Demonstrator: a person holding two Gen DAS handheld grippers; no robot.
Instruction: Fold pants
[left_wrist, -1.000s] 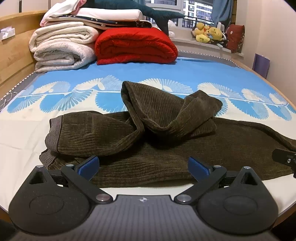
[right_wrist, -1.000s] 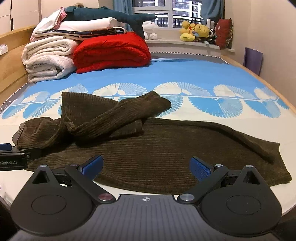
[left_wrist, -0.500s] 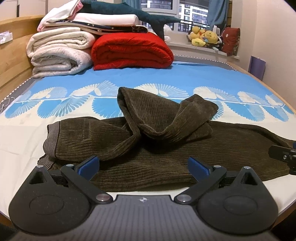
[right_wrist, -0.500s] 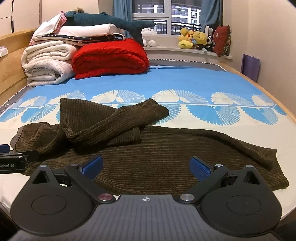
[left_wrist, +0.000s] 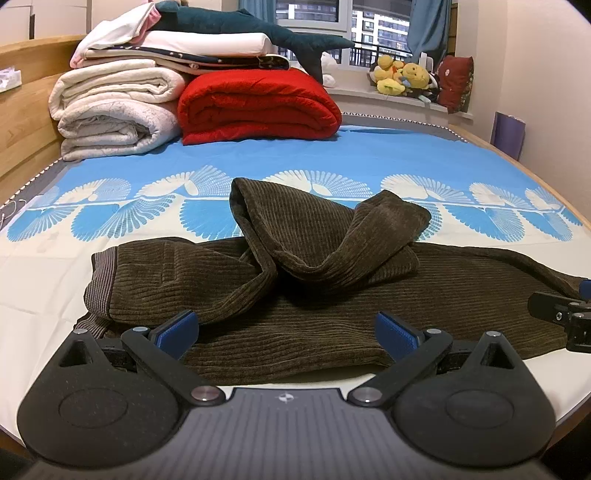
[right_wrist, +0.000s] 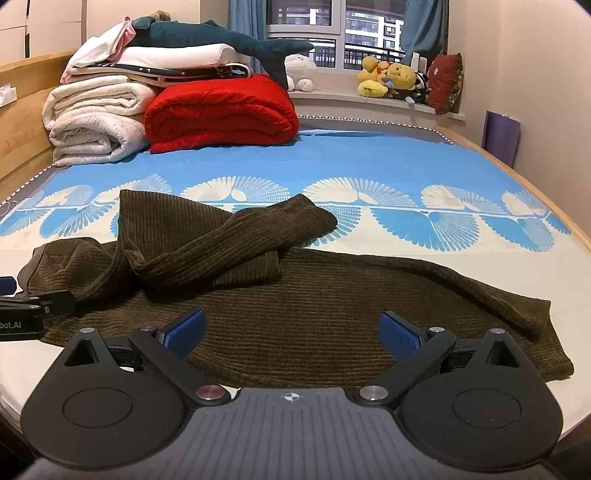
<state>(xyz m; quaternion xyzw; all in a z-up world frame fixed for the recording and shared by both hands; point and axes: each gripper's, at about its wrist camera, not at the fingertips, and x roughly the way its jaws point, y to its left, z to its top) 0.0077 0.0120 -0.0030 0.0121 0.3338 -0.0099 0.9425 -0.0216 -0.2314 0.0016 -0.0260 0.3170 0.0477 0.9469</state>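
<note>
A wooden-framed bed (left_wrist: 22, 147) with blue-patterned sheet (left_wrist: 369, 158) stands under a night-dark window (right_wrist: 306, 22) with blue curtains (right_wrist: 424, 26).

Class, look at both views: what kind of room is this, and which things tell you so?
Most likely a bedroom: the pants lie on a bed, with folded blankets and plush toys by the window.

Left gripper (left_wrist: 286, 330) — fingers spread wide — hovers at the brown pants (left_wrist: 295, 295) on the bed (left_wrist: 369, 158)

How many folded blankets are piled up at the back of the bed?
3 that I can tell: a red blanket lying on the sheet, and two cream blankets stacked to its left. Thinner white bedding and a shark plush lie on top; more may be hidden.
</note>
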